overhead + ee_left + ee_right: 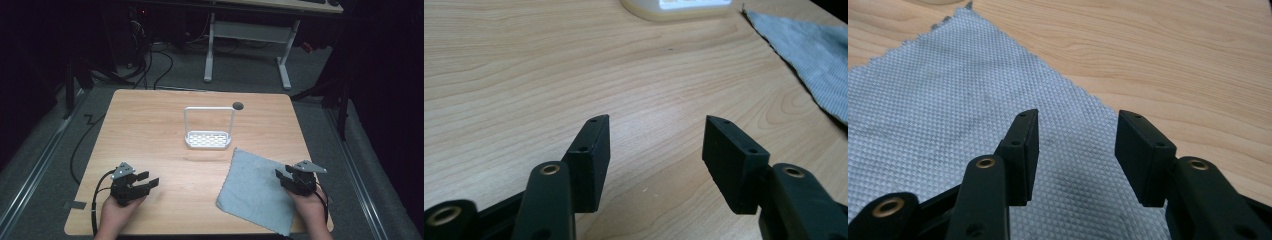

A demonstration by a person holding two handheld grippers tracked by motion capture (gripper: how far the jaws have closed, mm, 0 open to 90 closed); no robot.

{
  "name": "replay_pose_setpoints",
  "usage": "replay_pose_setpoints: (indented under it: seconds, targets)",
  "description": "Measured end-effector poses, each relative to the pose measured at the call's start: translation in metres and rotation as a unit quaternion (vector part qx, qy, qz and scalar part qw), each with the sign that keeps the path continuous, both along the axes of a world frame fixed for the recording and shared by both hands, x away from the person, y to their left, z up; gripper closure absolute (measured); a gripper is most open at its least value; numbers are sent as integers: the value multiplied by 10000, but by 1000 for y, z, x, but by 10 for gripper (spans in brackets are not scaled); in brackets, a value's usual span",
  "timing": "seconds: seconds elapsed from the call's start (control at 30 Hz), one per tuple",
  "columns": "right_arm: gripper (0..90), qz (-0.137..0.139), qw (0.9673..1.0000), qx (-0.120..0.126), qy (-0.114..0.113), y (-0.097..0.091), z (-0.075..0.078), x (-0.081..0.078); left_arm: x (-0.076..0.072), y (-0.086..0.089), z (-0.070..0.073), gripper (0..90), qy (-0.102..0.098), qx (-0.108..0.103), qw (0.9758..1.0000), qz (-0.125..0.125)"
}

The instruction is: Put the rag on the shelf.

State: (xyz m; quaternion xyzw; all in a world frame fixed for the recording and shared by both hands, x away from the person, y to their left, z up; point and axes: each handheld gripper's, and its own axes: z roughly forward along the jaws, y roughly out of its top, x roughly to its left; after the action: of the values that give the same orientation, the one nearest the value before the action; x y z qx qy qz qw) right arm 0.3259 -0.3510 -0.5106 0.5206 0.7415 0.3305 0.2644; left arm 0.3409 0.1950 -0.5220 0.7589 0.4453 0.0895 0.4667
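Observation:
A grey cloth [257, 190] lies flat on the wooden table [150, 130] at the front right, one corner hanging past the front edge. My right gripper [284, 176] rests at the cloth's right edge; in the right gripper view [1078, 120] its jaws stand open over the cloth [948, 100] with nothing between them. At the front left my left gripper [149, 179] hovers over bare wood, open and empty [656, 122]. A white wire rack [208, 129] with a perforated base stands upright mid-table; its base [676, 7] and the cloth [809, 50] appear in the left gripper view.
A small dark round hole [238, 105] sits in the tabletop behind the rack. Beyond the table stand a white desk frame [250, 45] and loose cables [150, 65] on the floor. Bare wood stretches between the two grippers.

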Motion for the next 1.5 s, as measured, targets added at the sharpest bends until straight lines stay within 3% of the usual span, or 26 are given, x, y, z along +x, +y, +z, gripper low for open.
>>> replay_pose_setpoints:
  seconds: [0.2,0.47,0.6,0.73,0.8,0.9,0.93,1.0,1.03,1.07,1.27,1.33,1.37,1.4,1.5]
  targets:
    - [477,-73,9998,153,-69,-6,3,-2,-1,-5,1,449,-108,140,9998,-9]
    - [476,43,9998,157,-133,-3,5,-5,-1,-10,-2,448,-130,362,9992,-96]
    - [523,176,9995,228,-151,3,7,-8,-4,-11,-1,469,-189,380,9990,-98]
    - [655,480,9982,362,-19,3,9,-20,-4,-10,0,524,-177,351,9992,-97]
    - [790,838,9961,245,-79,7,12,-30,-4,-9,0,621,-116,263,9995,-109]
    - [900,1145,9933,57,148,16,9,-34,-4,-9,1,696,-57,225,9996,-171]
    - [900,1145,9933,57,148,16,9,-34,-4,-9,1,709,-57,225,9996,-171]
    - [900,1319,9899,-91,515,24,1,-31,-5,-10,2,720,-75,264,9994,-204]
    - [900,1319,9899,-91,515,24,1,-31,-5,-11,2,720,-75,262,9994,-215]
    - [900,1460,9865,-123,733,28,-6,-28,-5,-11,3,739,-81,253,9994,-236]
    - [900,1775,9809,-98,788,47,-9,-28,-8,-19,3,749,-40,156,9991,-405]
    - [900,1951,9776,-118,784,60,-9,-28,-13,-33,3,743,-68,203,9976,-658]
    - [900,2020,9761,-103,794,65,-9,-28,-13,-33,3,739,-68,203,9976,-658]
    - [900,2134,9739,-122,764,72,-9,-29,-18,-44,3,731,-76,209,9961,-857]
    - [900,2245,9714,-148,766,81,-9,-30,-23,-56,4,722,-43,169,9942,-1064]
